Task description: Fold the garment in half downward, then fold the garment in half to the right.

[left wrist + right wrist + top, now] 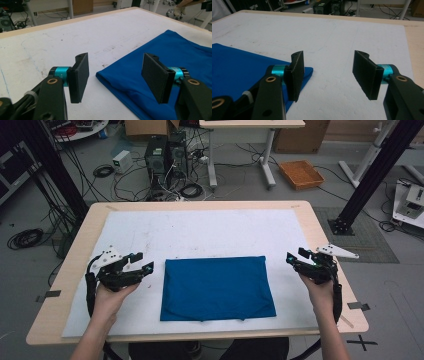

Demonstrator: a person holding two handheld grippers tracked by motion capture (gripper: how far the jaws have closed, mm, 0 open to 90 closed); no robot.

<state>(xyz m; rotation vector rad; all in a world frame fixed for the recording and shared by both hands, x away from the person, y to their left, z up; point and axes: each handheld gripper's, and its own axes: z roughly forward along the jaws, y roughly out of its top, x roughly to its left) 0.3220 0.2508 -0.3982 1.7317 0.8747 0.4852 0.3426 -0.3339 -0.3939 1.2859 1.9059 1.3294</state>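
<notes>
Blue cloth (217,288) lay folded flat at the middle of the white mat (200,230), toward the near edge. I had the left gripper (146,261) at its nine o'clock, jaws wide apart and empty, just off the cloth's far left corner. The right gripper (296,258) sat at three o'clock, jaws likewise spread with nothing between them, clear of the cloth's edge.

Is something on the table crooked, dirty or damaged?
Nothing serious. The folded blue cloth lies flat and fairly square, with only small bumps along its near edge. The white mat carries faint dark smudges and thin pen-like lines. Both tools are apart from the cloth.
</notes>
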